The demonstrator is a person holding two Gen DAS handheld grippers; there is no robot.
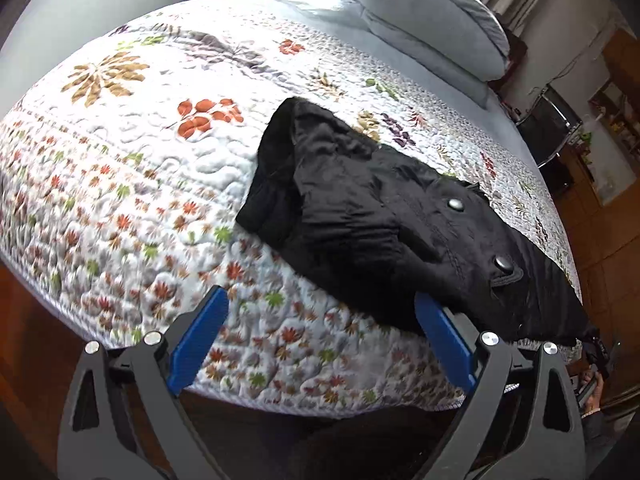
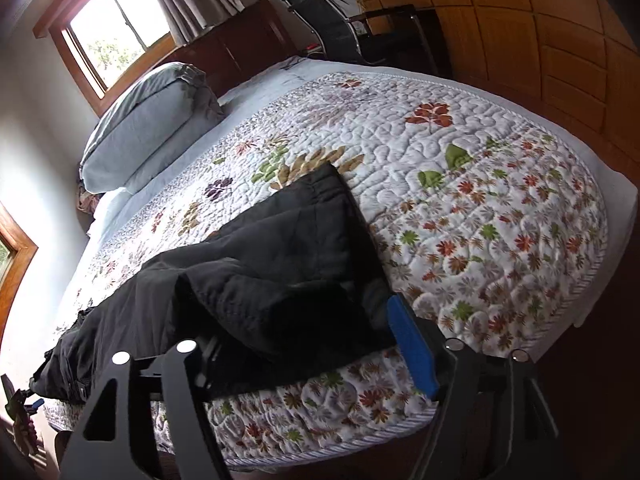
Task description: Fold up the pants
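Pants: we see black pants (image 1: 384, 216) lying folded on the quilt (image 1: 140, 184), near the bed's front edge; in the right wrist view (image 2: 280, 272) one end hangs over the left side of the bed.
Snaps: two round metal snaps (image 1: 456, 204) sit on the top layer.
Left gripper: released (image 1: 320, 332); jaws spread wide over bare quilt. Its right blue pad (image 1: 444, 340) lies at the hem of the pants; we cannot tell whether it touches. Nothing is held.
Right gripper: released (image 2: 304, 344); one blue pad (image 2: 412, 352) shows just right of the folded cloth, the other is hidden behind it. We see no pinch on the fabric.
Quilt: white, stitched, with red, green and tan flower print.
Pillow: grey-blue pillow (image 1: 432, 20) at the head of the bed.
Writing: we find no brand, label or readable text on any item.
Room: window (image 2: 108, 20), chair (image 2: 332, 20), wooden cabinets (image 2: 560, 40).
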